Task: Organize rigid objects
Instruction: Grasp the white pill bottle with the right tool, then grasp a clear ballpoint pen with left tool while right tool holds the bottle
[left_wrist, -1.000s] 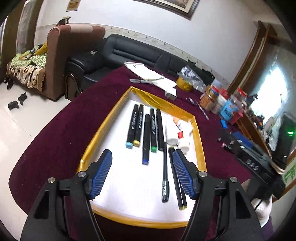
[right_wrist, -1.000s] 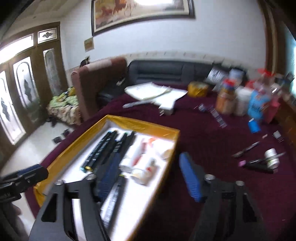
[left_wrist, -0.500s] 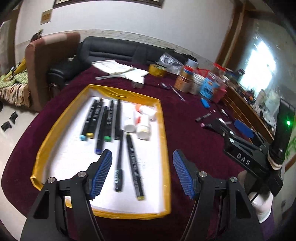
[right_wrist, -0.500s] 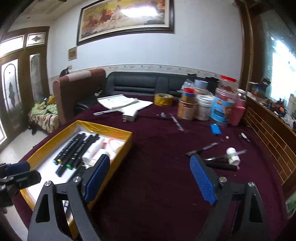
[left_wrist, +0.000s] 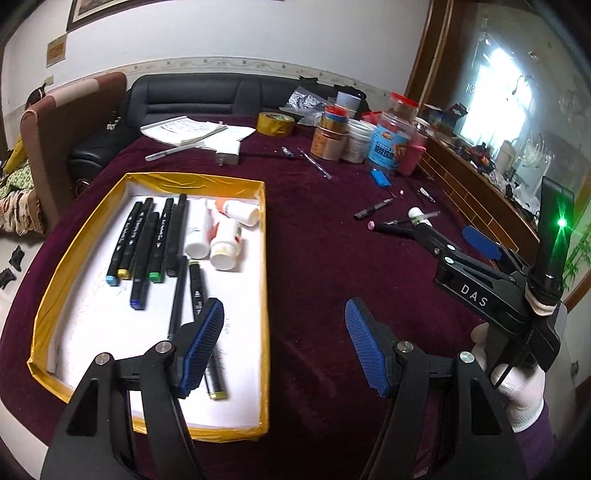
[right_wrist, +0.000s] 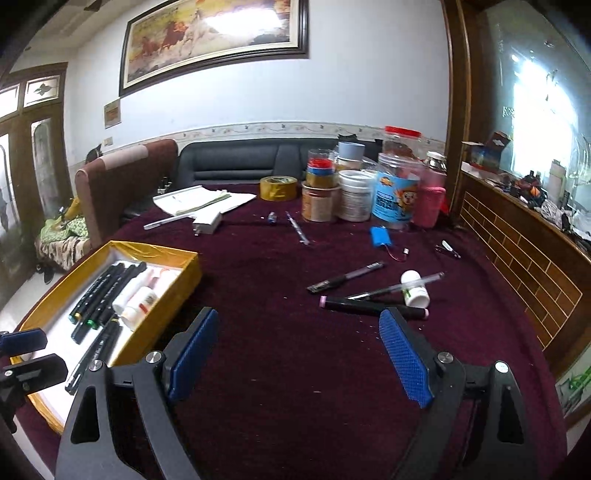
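The landmark here is the gold-rimmed tray (left_wrist: 262, 258), a shallow white-floored box lying on the desk (right_wrist: 295, 350), which is covered in dark maroon cloth.

Inside the tray, a row of black markers (left_wrist: 147, 236) lies side by side toward its far end, their coloured caps pointing to the near end. Just beside them, toward the tray's right wall, three small white bottles (left_wrist: 225, 243) lie on their sides, touching one another. Two more black pens (left_wrist: 179, 291) lie nearer the tray's near end.

The left claw (left_wrist: 284, 347) hangs over the tray's right wall: one blue pad over the white floor, the other over the cloth outside. Its jaws stand apart with nothing between them.

The right claw (right_wrist: 299, 354) hovers over bare cloth to the right of the tray, jaws wide and empty; they have just been opening. In the left wrist view a white-gloved hand (left_wrist: 517, 380) grips its handle.

Well to the right of the tray, loose items lie on the cloth: a black marker with a pink tip (right_wrist: 373, 306), a small white bottle (right_wrist: 415, 288) resting against a clear pen (right_wrist: 399, 286), and another black pen (right_wrist: 347, 277) slightly closer to the tray.

Beyond the tray's far end stand jars (right_wrist: 395, 188), a roll of yellow tape (right_wrist: 277, 187) and some papers (right_wrist: 199, 199).
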